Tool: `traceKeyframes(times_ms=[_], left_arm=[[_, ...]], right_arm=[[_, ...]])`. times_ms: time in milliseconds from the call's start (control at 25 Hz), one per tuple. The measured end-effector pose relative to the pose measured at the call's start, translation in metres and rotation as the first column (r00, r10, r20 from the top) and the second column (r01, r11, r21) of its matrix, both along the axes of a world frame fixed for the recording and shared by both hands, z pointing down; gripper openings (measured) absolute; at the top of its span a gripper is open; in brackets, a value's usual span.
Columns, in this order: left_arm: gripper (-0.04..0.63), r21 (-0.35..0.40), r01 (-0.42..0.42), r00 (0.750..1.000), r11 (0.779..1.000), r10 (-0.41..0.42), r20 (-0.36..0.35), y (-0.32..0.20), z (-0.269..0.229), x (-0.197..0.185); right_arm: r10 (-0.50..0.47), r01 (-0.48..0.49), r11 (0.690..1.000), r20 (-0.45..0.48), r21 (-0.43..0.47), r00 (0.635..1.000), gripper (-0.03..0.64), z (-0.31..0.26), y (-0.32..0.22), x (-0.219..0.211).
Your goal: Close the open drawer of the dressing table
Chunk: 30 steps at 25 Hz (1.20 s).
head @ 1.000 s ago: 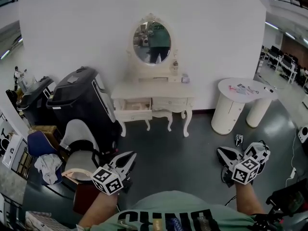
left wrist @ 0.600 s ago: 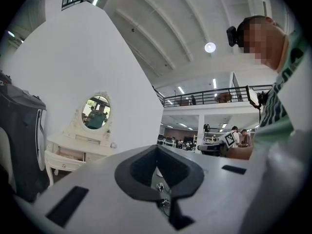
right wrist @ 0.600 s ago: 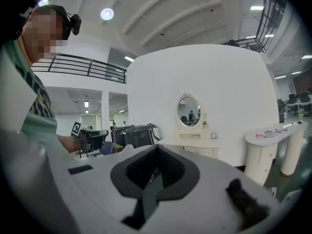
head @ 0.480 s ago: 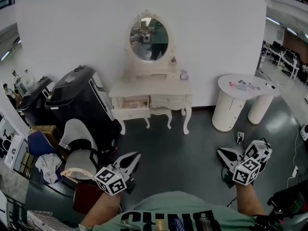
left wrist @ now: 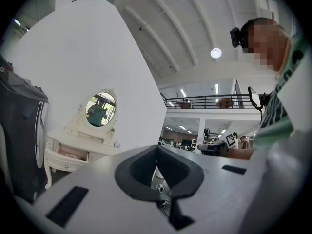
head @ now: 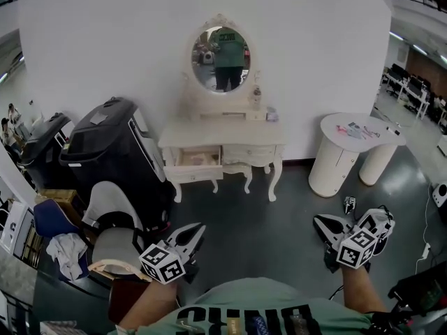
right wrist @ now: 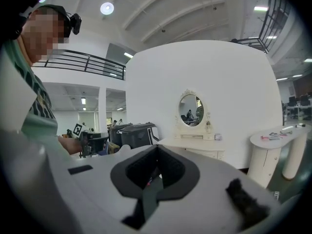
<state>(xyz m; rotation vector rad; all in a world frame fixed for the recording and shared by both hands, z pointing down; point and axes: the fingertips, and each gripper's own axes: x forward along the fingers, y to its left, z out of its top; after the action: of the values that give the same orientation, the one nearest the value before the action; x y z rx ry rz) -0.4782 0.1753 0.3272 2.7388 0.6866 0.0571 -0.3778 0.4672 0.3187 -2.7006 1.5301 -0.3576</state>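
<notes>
The desk [head: 222, 131] looks nearer than before: the approach continues. The drawer [head: 196, 158] stands open under the desk's left half. Left tool [head: 196, 228] and right tool [head: 321, 222], far from the desk, are pressed together, empty.

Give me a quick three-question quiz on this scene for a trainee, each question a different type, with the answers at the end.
1. True or false: the open drawer is on the side of the dressing table nearest the black suitcase.
2. Multiple choice: what stands between the jaws of the left gripper? A) the drawer's knob B) a cloth C) nothing
3. Fill in: the mirror above the dressing table is ____ in shape.
Key: 1 true; 2 C; 3 oval.
</notes>
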Motion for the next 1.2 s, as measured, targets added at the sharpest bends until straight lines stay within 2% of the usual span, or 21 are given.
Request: traceKeyframes(times_ms=[360,600,920,1200], left_arm=[[0.008,-0.011,-0.077,0.996,0.997,0.076,-0.035,-0.117,-0.020,0.051],[0.008,-0.053,-0.099,0.995,0.994,0.099,-0.010,-0.177,-0.005,0.076],[0.008,-0.063,-0.096,0.995,0.993,0.097,0.013,-0.197,0.010,0.111],[0.008,-0.031,-0.012,1.000,0.999,0.013,0.024,-0.173,0.014,0.165]], right_arm=[[0.071,-0.072,0.997,-0.018,-0.034,0.997,0.011,-0.016,-0.111,0.033],[0.092,-0.092,0.993,-0.013,-0.068,0.996,0.011,-0.009,-0.165,0.051],[0.079,-0.078,0.994,0.005,-0.077,0.997,0.011,0.001,-0.187,0.095],[-0.010,0.010,0.999,0.001,-0.042,1.000,0.011,0.007,-0.170,0.172]])
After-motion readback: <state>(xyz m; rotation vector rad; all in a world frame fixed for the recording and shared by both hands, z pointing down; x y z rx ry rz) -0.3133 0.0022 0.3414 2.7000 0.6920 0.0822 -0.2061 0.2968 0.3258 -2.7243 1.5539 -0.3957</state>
